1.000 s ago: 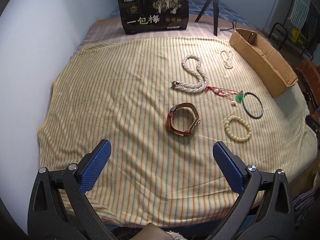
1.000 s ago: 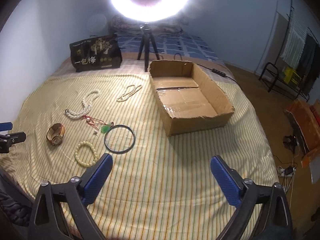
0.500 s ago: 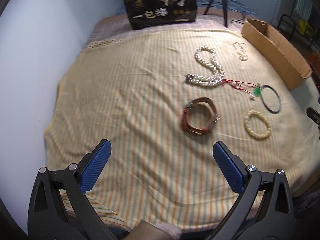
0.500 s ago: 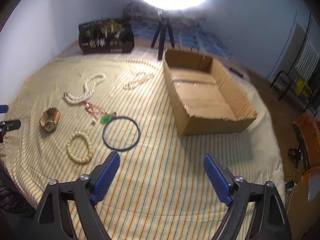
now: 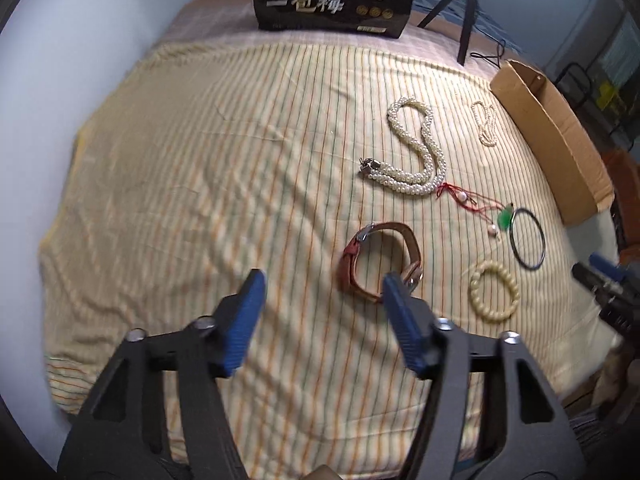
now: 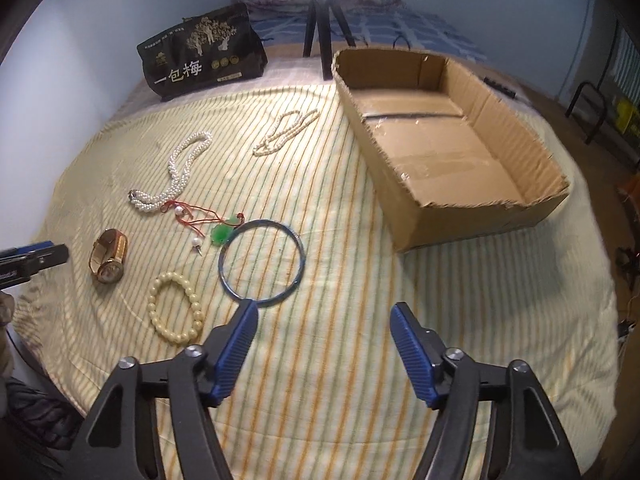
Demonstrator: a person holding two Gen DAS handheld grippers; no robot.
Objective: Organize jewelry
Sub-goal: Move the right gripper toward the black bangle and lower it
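Jewelry lies on a striped yellow bedsheet (image 5: 200, 184). A brown leather watch (image 5: 380, 260) sits just ahead of my open left gripper (image 5: 322, 286), whose right fingertip (image 5: 394, 292) overlaps its band. My open right gripper (image 6: 324, 316) hovers near the dark bangle (image 6: 262, 262), its left fingertip (image 6: 246, 320) at the bangle's near rim. A cream bead bracelet (image 6: 176, 312), a green pendant on red cord (image 6: 220, 232), a thick pearl necklace (image 6: 180, 172) and a thin pearl strand (image 6: 286, 130) lie around. An open cardboard box (image 6: 444, 152) is empty.
A black printed bag (image 6: 202, 62) stands at the back of the bed beside a ring-light tripod (image 6: 320, 20). The wall runs along the left side (image 5: 60, 80). The bed's edge drops off to the right, with a metal rack (image 6: 592, 108) beyond.
Both grippers have moved forward and down toward the bed. The left has closed in on the watch, the right on the dark bangle. Both jaws have narrowed but stay open.
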